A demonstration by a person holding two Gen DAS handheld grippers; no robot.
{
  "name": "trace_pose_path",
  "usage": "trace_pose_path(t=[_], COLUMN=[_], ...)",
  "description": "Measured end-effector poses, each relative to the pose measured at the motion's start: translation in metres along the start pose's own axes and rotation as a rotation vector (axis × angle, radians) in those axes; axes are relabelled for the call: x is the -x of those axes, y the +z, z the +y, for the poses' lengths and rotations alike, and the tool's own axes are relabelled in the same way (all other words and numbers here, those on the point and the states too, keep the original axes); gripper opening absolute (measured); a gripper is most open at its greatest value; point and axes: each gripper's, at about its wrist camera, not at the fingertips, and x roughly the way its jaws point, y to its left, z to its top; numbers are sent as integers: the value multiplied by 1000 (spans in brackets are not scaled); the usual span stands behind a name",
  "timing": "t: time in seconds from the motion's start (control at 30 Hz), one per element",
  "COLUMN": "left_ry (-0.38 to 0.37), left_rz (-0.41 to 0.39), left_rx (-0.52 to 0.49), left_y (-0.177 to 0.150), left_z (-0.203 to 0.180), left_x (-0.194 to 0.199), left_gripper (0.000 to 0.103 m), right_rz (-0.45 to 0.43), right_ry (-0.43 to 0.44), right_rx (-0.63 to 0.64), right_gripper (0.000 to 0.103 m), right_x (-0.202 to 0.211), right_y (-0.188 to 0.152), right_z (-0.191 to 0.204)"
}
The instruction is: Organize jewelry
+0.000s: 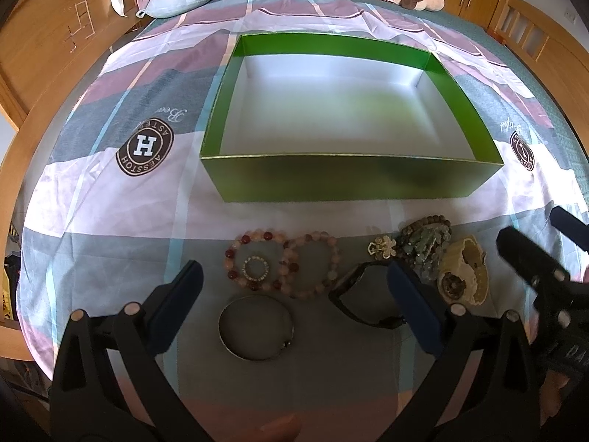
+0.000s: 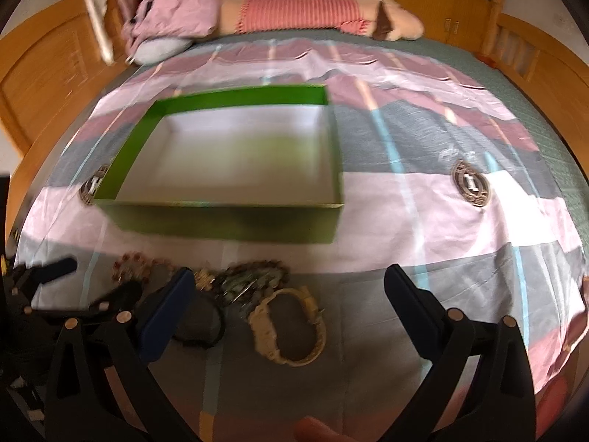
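Bedspread (image 1: 110, 202) holds an empty green box (image 1: 349, 176) mid-frame, jewelry (image 1: 279, 269) clustered below it, both grippers, left (image 1: 294, 287) and right (image 2: 291, 294), spread wide and empty; tangled beads could snag neighbours when lifted.

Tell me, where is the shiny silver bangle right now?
In the left wrist view the silver bangle lies flat on the bedspread, nearest the camera, just below the beaded bracelets and between the open left gripper fingers.

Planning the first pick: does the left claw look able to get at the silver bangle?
Probably yes. The left claw is open, and the silver bangle lies flat between its fingers, apart from the bead bracelets, nothing covering it.
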Motion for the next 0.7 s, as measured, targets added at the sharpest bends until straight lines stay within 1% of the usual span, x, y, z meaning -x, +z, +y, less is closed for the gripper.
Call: trace_pose_path(t=[0.1, 0.13, 0.2, 0.23, 0.27, 0.3, 0.33, 0.37, 0.4, 0.43, 0.53, 0.57, 0.63, 0.67, 0.7], left_ry=[-22, -24, -17, -16, -22, -34, -57, -72, -92, -102, -136, -147, -162, -168, -171], left_rz=[26, 32, 61, 81, 111, 131, 157, 176, 195, 204, 194, 194, 196, 195, 191], left_rx=[5, 2, -5, -6, -1, 10, 28, 40, 50, 59, 87, 86, 86, 82, 78], left_y=[0, 1, 2, 2, 3, 4, 5, 5, 6, 7, 9, 9, 9, 8, 8], left_z=[2, 2, 3, 4, 6, 10, 15, 19, 23, 26, 31, 31, 28, 27, 25], left_x=[-6, -8, -13, -17, -22, -26, -31, -33, -36, -38, -41, -42, -43, -44, -45], left_gripper=[101, 101, 101, 101, 100, 93, 79, 71, 57, 49, 49, 49, 51, 52, 53], right_rz=[-34, -33, -1, 26, 40, 60, 95, 119, 139, 164, 230, 257, 290, 307, 310], right_ry=[-74, -74, -75, -87, -79, -53, -19, 1, 26, 68, 128, 124, 79, 55, 55], right_rx=[-39, -47, -59, -55, -51, -47, -40, -34, -34, -46, -52, -35, 0, 8, -1], right_gripper=[102, 102, 102, 102, 100, 91, 86, 76, 70, 66, 60, 60, 60, 60, 60], right_x=[4, 3, -3, -9, -13, -18, -23, -27, -31, -36, -45, -48, -54, -58, -60], right_y=[7, 8, 9, 8, 7, 5, 3, 0, -2, -5, -10, -14, -19, -22, -23], right_z=[-16, -19, -25, -26, -28, -27, -25, -23, -22, -21, -15, -10, -3, -2, -3])
